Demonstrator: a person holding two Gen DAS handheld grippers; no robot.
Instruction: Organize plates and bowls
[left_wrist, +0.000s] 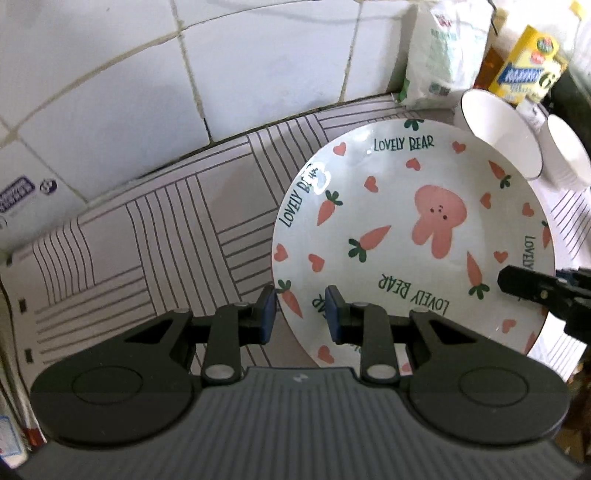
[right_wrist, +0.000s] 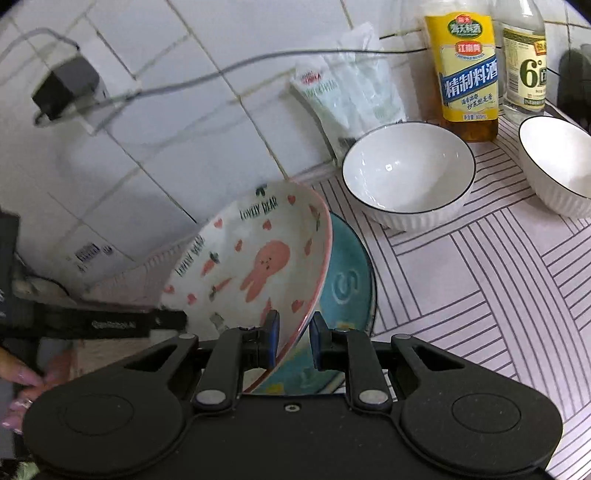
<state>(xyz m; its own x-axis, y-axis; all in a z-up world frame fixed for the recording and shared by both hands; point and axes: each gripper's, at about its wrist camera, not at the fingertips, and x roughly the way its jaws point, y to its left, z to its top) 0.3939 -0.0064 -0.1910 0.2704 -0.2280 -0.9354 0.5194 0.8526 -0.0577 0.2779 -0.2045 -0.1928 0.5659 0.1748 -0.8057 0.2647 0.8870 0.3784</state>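
- Rabbit plate is gripped at its rim by both the left gripper and right gripper, tilted over the teal plate, centre frame.
- Stacking is judged underway; level lowering is needed next.

Teal plate mostly hidden behind tilted rabbit-print plate. Second white bowl cut off at right edge. Clear bottle and yellow-label bottle cropped at top. Small print on white packet too blurred to read. Only fingertips of a hand visible at left edge.
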